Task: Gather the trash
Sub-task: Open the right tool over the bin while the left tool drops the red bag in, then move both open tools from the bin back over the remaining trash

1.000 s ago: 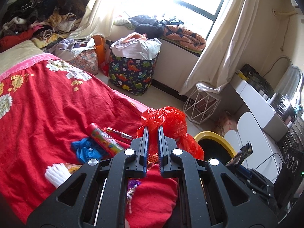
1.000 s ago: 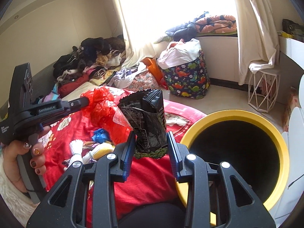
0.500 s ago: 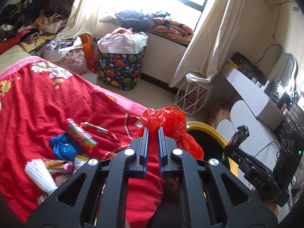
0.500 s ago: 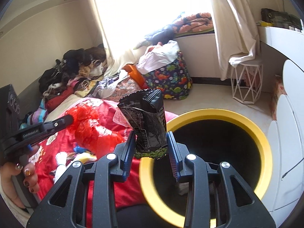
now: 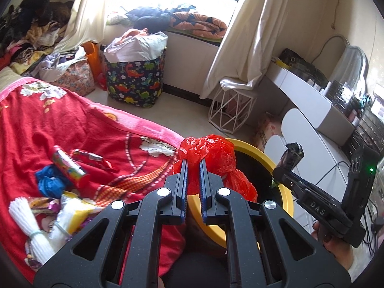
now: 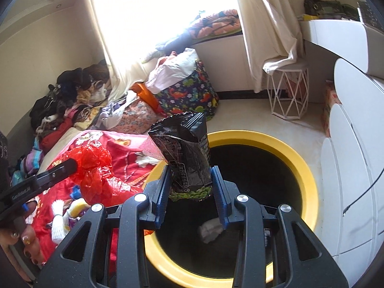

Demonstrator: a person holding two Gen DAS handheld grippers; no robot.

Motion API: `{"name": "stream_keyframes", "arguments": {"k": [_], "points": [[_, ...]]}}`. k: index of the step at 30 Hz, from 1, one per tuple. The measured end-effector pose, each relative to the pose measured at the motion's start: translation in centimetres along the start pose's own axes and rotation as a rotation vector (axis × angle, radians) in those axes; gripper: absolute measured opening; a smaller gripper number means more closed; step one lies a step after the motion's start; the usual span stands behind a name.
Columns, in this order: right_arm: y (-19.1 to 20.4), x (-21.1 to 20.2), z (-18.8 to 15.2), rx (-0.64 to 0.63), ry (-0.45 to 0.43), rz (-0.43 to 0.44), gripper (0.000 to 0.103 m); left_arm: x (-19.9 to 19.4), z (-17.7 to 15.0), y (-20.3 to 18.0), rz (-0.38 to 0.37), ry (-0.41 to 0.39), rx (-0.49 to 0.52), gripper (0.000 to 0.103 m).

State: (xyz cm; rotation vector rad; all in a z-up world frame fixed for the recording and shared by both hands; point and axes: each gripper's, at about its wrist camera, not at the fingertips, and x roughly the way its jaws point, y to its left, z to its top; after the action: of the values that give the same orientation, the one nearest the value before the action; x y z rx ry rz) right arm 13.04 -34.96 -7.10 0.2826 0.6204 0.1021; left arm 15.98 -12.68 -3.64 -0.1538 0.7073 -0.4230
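Observation:
My left gripper [image 5: 193,164] is shut on a crumpled red plastic bag [image 5: 216,153], which hangs over the near rim of a yellow-rimmed black bin [image 5: 284,192]. My right gripper [image 6: 190,176] is shut on a black snack packet [image 6: 184,148], held upright above the bin's opening [image 6: 309,180]. A white crumpled scrap [image 6: 211,231] lies inside the bin. The right wrist view also shows the red bag [image 6: 96,170] at the left, at the bed's edge. In the left wrist view the packet [image 5: 291,154] shows at the right beyond the bin.
On the red blanket [image 5: 60,124] lie a colourful tube wrapper [image 5: 68,165], a blue bag [image 5: 50,182], a white bundle [image 5: 28,223] and a yellow-white packet [image 5: 72,213]. A dinosaur-print hamper [image 5: 136,81], a white wire stool [image 5: 230,110] and a white desk [image 5: 309,100] ring the floor.
Both grippers have swung from over the bed toward the bin. The packet now hangs over the bin's opening, and the red bag over its rim. Both grips are unchanged.

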Motion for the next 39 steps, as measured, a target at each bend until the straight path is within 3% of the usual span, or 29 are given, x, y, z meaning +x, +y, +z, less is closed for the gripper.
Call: {"name": "stream_keyframes", "arguments": {"k": [7, 9, 13, 15, 17, 20, 23, 29, 39], "points": [[-2.1, 0.4, -0.1, 0.047, 0.011, -0.046, 0.034, 1.6, -0.4, -2.1, -0.017, 0.023, 0.027, 0.005], [-2.6, 0.3, -0.2, 0.06, 0.013, -0.054, 0.039, 2.1, -0.6, -2.5, -0.018, 0.035, 0.028, 0.006], [-3.4, 0.5, -0.6, 0.087, 0.029, -0.084, 0.05, 2.7, -1.1, -2.5, -0.026, 0.048, 0.01, 0.055], [-3.6, 0.5, -0.8, 0.093, 0.035, -0.096, 0.056, 2.5, -1.3, -2.5, -0.024, 0.041, 0.005, 0.062], [-3.6, 0.4, -1.0, 0.097, 0.033, -0.099, 0.059, 2.3, -1.4, -2.4, -0.017, 0.037, 0.002, 0.079], [-3.6, 0.3, -1.1, 0.097, 0.029, -0.097, 0.064, 1.7, -1.4, -2.0, -0.008, 0.021, -0.003, 0.087], [-3.2, 0.2, -1.0, 0.083, 0.023, -0.096, 0.067, 1.1, -1.4, -1.7, 0.005, 0.004, -0.006, 0.092], [-2.0, -0.4, -0.5, 0.06, -0.008, -0.089, 0.073, 0.0, -1.2, -1.0, 0.033, -0.022, -0.012, 0.092], [0.0, -1.5, 0.0, 0.017, -0.064, -0.064, 0.075, -2.2, -1.0, 0.1, 0.092, -0.095, 0.001, 0.092]]}}
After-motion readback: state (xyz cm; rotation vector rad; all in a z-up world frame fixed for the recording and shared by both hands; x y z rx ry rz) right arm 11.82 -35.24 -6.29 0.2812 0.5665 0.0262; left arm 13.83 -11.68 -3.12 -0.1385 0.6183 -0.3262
